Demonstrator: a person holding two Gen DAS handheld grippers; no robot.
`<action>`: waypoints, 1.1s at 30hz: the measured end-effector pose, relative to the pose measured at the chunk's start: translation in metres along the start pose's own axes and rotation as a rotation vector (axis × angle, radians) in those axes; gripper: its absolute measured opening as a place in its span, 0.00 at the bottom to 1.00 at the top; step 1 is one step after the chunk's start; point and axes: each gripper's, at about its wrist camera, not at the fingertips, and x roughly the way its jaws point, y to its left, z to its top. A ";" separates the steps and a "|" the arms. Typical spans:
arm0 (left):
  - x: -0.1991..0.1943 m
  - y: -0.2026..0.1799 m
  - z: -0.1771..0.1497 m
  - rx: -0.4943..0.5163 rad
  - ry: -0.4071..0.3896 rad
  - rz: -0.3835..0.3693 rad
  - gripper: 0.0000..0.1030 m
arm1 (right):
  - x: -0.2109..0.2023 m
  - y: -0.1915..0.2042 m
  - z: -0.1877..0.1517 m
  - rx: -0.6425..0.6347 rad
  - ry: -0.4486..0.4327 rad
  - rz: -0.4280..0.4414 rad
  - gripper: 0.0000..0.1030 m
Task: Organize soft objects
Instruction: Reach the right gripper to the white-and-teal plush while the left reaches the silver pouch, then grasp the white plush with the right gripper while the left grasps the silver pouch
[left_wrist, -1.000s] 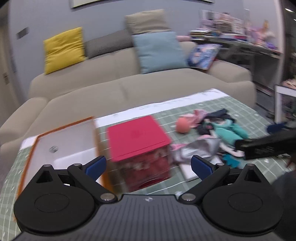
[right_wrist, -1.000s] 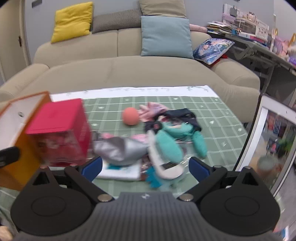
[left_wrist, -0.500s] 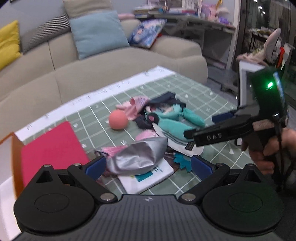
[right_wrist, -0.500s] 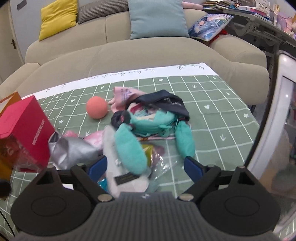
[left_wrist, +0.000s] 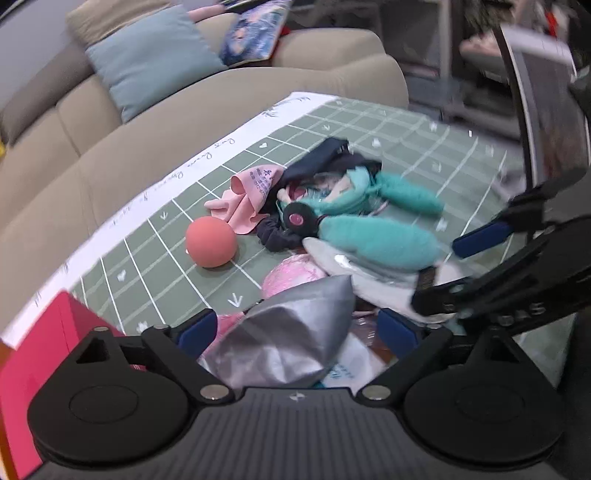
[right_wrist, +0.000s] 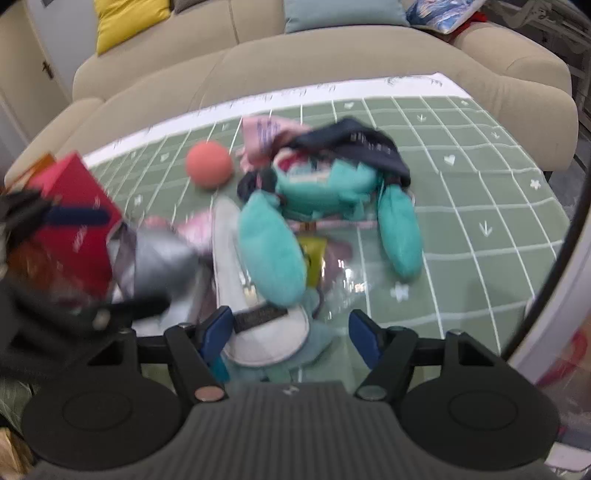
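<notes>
Soft toys lie beside red box; right gripper closing, left gripper open.

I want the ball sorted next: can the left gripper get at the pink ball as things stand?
Probably yes. The pink ball sits alone on bare green mat, ahead and left of the left gripper. But the silver pouch lies between its open fingers, so it would need to lift clear first.

The red box is cut off by the left wrist picture's edge. Beside the teal plush doll, the silver pouch is blurred; the doll hides the clear packet's contents.
</notes>
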 end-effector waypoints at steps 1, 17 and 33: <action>0.003 -0.001 -0.001 0.028 -0.003 0.007 1.00 | 0.001 0.000 -0.004 -0.011 0.003 -0.003 0.67; 0.025 0.026 -0.009 -0.082 0.092 -0.194 0.26 | 0.013 -0.014 -0.005 0.081 0.074 0.183 0.58; 0.013 0.030 -0.005 -0.270 0.245 -0.018 0.04 | 0.001 0.017 -0.007 -0.049 0.110 0.023 0.43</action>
